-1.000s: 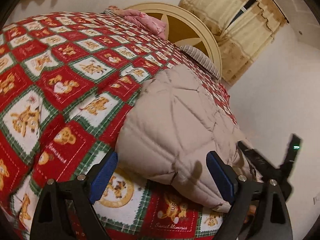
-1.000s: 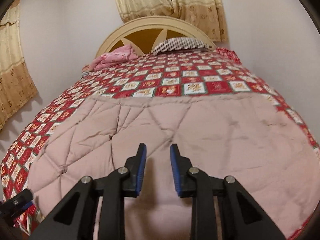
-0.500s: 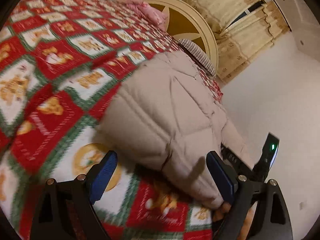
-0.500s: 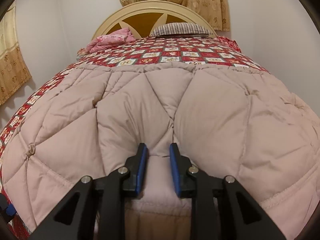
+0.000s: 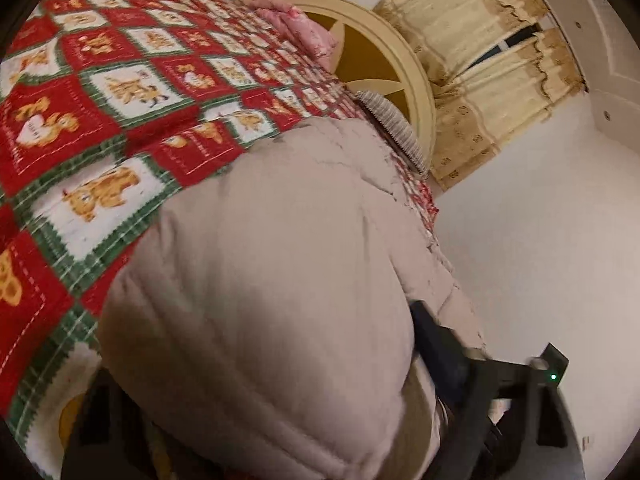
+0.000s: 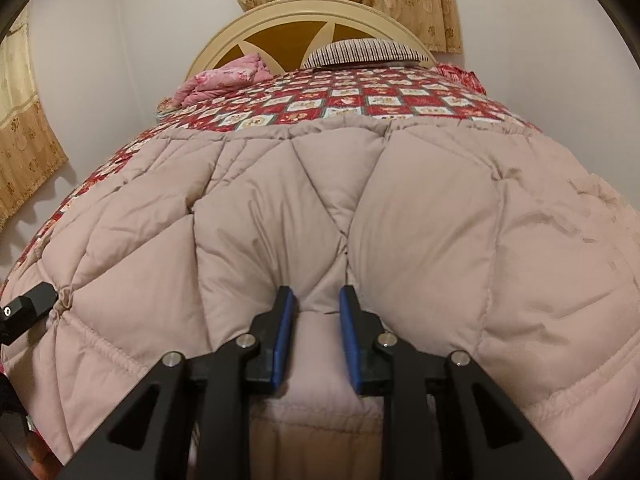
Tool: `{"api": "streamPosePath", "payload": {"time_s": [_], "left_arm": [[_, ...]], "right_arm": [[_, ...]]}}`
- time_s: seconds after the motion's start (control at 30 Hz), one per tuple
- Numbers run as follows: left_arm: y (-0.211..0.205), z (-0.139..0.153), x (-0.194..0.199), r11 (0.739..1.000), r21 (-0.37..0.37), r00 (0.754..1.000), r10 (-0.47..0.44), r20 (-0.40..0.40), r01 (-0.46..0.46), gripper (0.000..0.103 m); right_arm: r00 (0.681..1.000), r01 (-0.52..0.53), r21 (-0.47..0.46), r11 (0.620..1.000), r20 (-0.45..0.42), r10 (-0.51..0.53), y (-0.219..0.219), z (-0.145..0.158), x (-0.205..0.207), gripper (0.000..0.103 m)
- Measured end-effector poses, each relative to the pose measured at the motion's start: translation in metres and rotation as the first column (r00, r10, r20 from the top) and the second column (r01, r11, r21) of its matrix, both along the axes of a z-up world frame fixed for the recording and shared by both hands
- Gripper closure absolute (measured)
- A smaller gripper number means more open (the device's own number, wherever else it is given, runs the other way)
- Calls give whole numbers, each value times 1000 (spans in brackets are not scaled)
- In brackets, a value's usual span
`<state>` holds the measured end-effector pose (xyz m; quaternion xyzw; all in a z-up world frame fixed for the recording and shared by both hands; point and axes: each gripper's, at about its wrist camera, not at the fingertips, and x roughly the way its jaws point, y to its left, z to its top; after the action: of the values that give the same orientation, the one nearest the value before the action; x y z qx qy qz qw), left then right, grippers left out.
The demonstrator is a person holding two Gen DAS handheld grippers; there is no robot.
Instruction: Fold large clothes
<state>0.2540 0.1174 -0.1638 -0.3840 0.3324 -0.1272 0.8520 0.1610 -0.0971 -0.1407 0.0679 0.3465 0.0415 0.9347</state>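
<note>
A large beige quilted padded garment (image 6: pixel 400 208) lies on the bed, filling the near half of the right wrist view. My right gripper (image 6: pixel 316 304) is shut on a fold of its near edge, the cloth pinched between the blue pads. In the left wrist view the garment (image 5: pixel 272 280) bulges over my left gripper (image 5: pixel 260 420) and hides most of it. Only one blue finger (image 5: pixel 436 352) shows at the right, wide apart from the dark left side. The garment's corner sits between its jaws. The left gripper's tip (image 6: pixel 28 308) shows at the garment's left edge.
The bed has a red, green and white teddy-bear quilt (image 5: pixel 100 92). At its head are a cream round headboard (image 6: pixel 312 24), a striped pillow (image 6: pixel 360 50) and a pink bundle (image 6: pixel 228 78). Yellow curtains (image 5: pixel 480 60) hang behind. White walls flank the bed.
The left gripper has moved forward onto the garment's corner, which now covers its fingers. The right gripper has stayed shut on the garment, whose near edge has bunched up closer.
</note>
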Motion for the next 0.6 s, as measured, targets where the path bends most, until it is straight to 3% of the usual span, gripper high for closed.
{"api": "streamPosePath", "payload": {"time_s": [0.1, 0.2, 0.43, 0.6], "left_arm": [[-2, 5, 2, 999, 18, 999, -43, 31, 42, 57], [-3, 17, 1, 995, 26, 993, -98, 72, 96, 70], [0, 64, -17, 978, 89, 961, -204, 187, 190, 74], [16, 106, -43, 954, 254, 938, -229, 260, 163, 74]], "right_arm": [[1000, -1, 3, 1000, -13, 1, 0, -1, 3, 75], [999, 1, -5, 1000, -37, -1, 2, -2, 7, 75], [990, 40, 120, 992, -136, -23, 8, 1, 6, 74], [980, -22, 310, 950, -180, 82, 45, 0, -6, 74]]}}
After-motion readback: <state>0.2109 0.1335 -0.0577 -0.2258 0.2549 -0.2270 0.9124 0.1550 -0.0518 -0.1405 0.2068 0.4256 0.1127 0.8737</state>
